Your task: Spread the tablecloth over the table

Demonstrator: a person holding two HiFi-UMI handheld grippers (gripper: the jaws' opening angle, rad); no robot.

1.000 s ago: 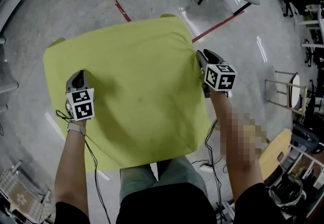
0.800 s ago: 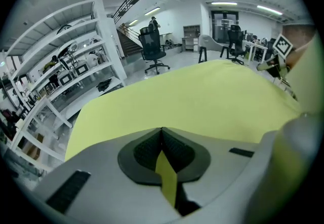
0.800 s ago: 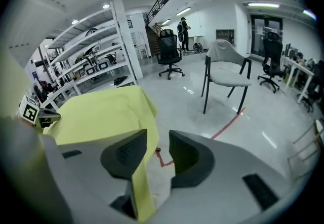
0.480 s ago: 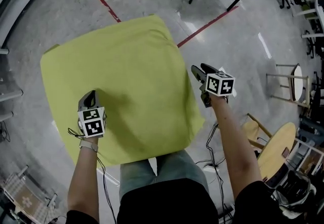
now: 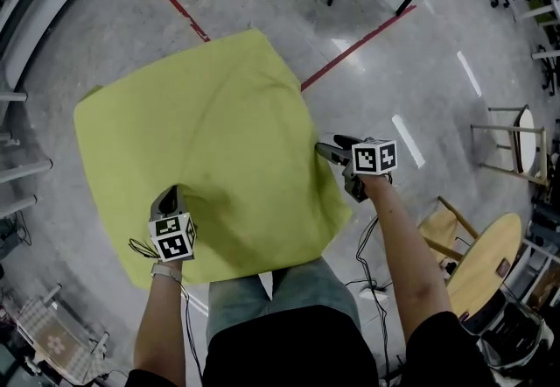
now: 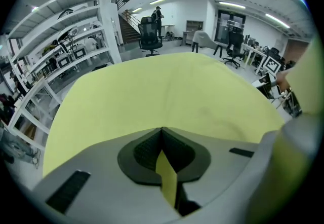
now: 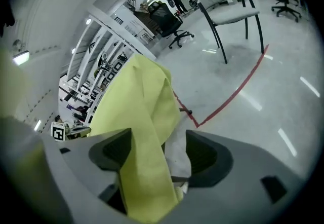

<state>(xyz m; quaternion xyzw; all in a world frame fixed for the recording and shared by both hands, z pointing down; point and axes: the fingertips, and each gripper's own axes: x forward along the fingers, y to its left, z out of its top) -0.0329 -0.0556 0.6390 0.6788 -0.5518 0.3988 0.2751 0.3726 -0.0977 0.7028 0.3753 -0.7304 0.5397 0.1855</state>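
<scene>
Head view: the yellow-green fabric tablecloth (image 5: 210,131) lies draped over the square worktop, which it hides completely. All four sides hang over the edges above the grey polished floor (image 5: 420,70).

Change over the last second: the left tool (image 5: 169,194) has travelled from the middle-left of the cloth towards the near edge, close to my body. A shallow ridge now runs away from it across the fabric. In the left gripper view the left tool (image 6: 162,139) is clamped tight, with a thin pinch of yellow cloth (image 6: 167,177) trapped between its pads. I judge it is dragging the fabric nearer.

The right tool (image 5: 327,151) sits at the cloth's right edge, nearer to me than a second ago. Its jaws are opening. In the right gripper view the right tool (image 7: 162,154) stands wide, with a hanging fold of tablecloth (image 7: 147,167) between the jaws. The fold leans on one pad with a clear gap to the other, so nothing is gripped there.

Meaning for the task: the right side looks released and placed, and the left is doing a final adjustment. Coverage appears nearly complete, though the cloth sits slightly askew with the ridge unsmoothed.

Containers: none in view on the cloth. A red tape line (image 5: 350,48) crosses the floor beyond.
</scene>
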